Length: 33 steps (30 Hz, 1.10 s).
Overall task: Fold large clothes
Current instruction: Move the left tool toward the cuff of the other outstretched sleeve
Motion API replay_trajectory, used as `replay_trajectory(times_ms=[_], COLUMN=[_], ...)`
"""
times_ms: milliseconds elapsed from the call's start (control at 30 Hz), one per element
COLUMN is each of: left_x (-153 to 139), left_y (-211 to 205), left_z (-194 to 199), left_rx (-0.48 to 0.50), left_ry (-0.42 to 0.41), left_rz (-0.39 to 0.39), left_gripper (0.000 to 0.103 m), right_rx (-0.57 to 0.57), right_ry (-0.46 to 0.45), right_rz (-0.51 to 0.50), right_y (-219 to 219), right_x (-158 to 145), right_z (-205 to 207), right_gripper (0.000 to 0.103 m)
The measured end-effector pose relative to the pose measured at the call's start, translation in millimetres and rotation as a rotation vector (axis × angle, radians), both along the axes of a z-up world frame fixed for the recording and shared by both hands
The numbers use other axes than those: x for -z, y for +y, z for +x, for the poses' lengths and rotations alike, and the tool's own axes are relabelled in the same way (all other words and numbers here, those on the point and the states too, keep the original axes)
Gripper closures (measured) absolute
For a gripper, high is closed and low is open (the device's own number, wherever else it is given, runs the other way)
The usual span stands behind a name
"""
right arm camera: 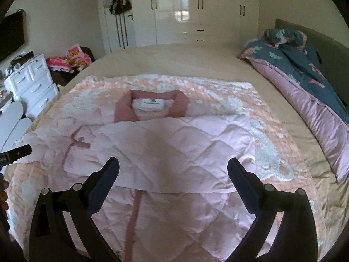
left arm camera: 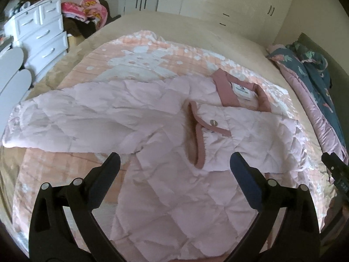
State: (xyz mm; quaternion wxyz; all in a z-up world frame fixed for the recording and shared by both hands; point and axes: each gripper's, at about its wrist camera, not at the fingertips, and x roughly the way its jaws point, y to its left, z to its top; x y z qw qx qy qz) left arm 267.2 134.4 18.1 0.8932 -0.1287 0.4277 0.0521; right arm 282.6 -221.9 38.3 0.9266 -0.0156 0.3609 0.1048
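Note:
A pale pink quilted jacket [left arm camera: 165, 144] with a darker pink collar [left arm camera: 224, 87] lies front up on a peach blanket [left arm camera: 139, 50] on the bed. One sleeve [left arm camera: 72, 122] stretches out to the left. The other sleeve [right arm camera: 174, 148] is folded across the chest, its dark-trimmed cuff [left arm camera: 200, 135] near the middle. My left gripper [left arm camera: 174, 163] is open and empty, just above the jacket's lower body. My right gripper [right arm camera: 173, 168] is open and empty above the folded sleeve. The jacket also shows in the right wrist view [right arm camera: 174, 207]. Each gripper's tip shows at the other view's edge.
A rolled teal and pink duvet [right arm camera: 305, 69] lies along the bed's right side by the headboard. A white chest of drawers [left arm camera: 41, 35] and a pile of bright clothes [left arm camera: 87, 11] stand left of the bed. White wardrobes [right arm camera: 185, 11] line the far wall.

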Motion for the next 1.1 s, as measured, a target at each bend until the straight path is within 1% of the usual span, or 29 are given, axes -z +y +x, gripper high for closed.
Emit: replay_trajectory(times_ms=[167,667,833,1000,1100], left_x=[-8,-20,-20,-13,-10], left_y=[10,55,73,93,103], left_z=[-11,-41,-50,-57,-62], left_rx=[-0.012,-0.072,-0.107,-0.133,-0.149], left_ry=[-0.016,-0.039,-0.041,-0.031,-0.027], left_rz=[-0.010,-0.011,-0.022,-0.062,-0.066], left_gripper=[0.009,0.009,0.009,0.009,0.009], right_rx=[-0.035,-0.147,-0.190,-0.224,-0.248], right_ry=[-0.014,-0.059,-0.065,-0.065,-0.061], right_rz=[0.018,-0.012,-0.002,0.005,0.005], right_y=[16,83,109,134,149], right_x=[-14,-39,-47,-50,-50], right_z=[-7,-23,-28,-32,-35], right_gripper=[0.004,0.004,0.004,0.004,0.004])
